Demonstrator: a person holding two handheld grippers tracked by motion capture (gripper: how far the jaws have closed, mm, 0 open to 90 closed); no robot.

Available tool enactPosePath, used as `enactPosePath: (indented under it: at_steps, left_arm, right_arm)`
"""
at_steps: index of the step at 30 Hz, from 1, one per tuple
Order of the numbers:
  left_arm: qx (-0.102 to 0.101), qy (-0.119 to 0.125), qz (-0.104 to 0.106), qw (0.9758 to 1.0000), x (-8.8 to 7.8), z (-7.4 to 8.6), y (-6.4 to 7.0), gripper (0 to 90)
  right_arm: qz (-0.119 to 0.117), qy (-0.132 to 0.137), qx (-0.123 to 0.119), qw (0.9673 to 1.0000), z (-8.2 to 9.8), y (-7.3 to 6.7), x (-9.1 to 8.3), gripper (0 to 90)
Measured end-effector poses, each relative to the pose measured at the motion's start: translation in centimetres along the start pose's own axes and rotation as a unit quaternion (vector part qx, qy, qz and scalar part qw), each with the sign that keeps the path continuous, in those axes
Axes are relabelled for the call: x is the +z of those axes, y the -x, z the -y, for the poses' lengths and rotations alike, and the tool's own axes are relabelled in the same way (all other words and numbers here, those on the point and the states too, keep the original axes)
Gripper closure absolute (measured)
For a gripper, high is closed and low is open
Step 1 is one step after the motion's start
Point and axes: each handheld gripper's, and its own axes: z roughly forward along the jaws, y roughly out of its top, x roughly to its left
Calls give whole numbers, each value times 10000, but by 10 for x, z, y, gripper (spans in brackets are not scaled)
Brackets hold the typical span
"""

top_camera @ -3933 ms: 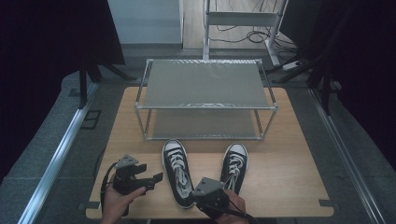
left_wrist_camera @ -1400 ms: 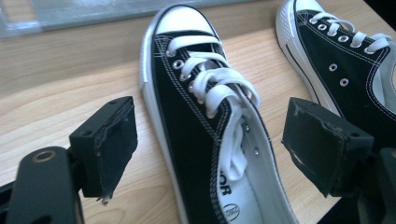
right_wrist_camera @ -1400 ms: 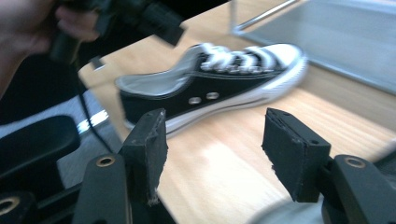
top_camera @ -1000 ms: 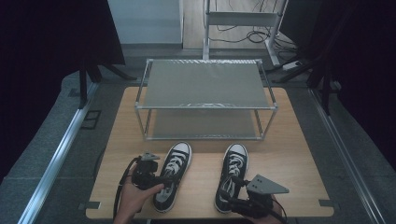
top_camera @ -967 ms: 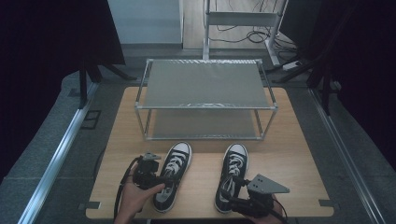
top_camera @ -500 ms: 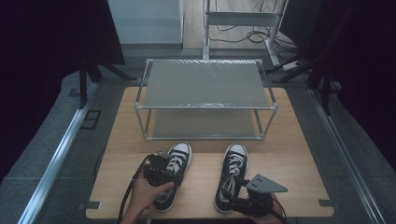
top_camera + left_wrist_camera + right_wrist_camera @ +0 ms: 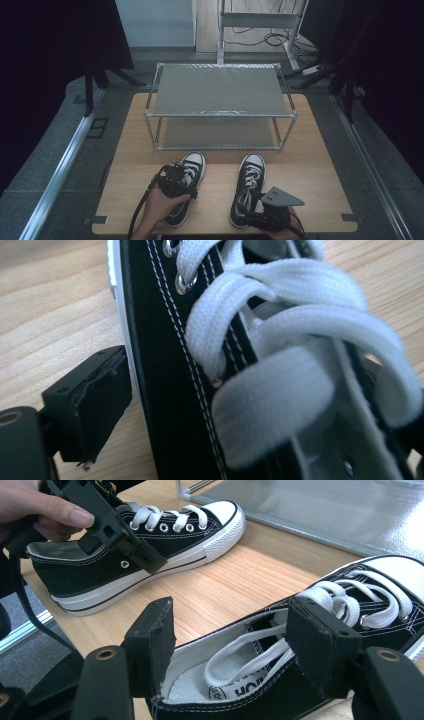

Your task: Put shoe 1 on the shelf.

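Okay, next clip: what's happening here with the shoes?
A person works two hand-held grippers over a pair of black-and-white sneakers on a wooden table, in front of a two-tier metal rack. The left gripper sits over the left sneaker, its jaws just opened wide astride the laced upper. The right gripper straddles the right sneaker at its collar, jaws apart.
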Motion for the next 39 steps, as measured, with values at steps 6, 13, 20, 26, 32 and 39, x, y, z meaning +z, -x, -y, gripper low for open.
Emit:
enactPosePath:
  at_steps: [6,13,20,26,32,39]
  left_arm:
    - [22,-287,67,9996,5,-5,-1,37]
    - [-44,-378,61,9993,7,-8,-2,42]
    - [42,-483,-81,9988,9,-10,1,50]
    - [12,-369,15,9993,7,-8,-2,77]
    - [54,-257,230,9994,5,-5,-9,102]
    - [43,-142,626,9979,2,-2,-19,111]
  right_arm:
    - [-4,-45,8,10000,1,-1,2,362]
    - [9,-103,-2,9999,2,0,5,362]
    - [30,-143,-24,9999,3,-2,7,362]
    - [64,-137,-34,9999,3,0,5,369]
    - [105,-116,-22,9999,4,2,3,380]
    - [140,-101,22,9998,5,5,3,384]
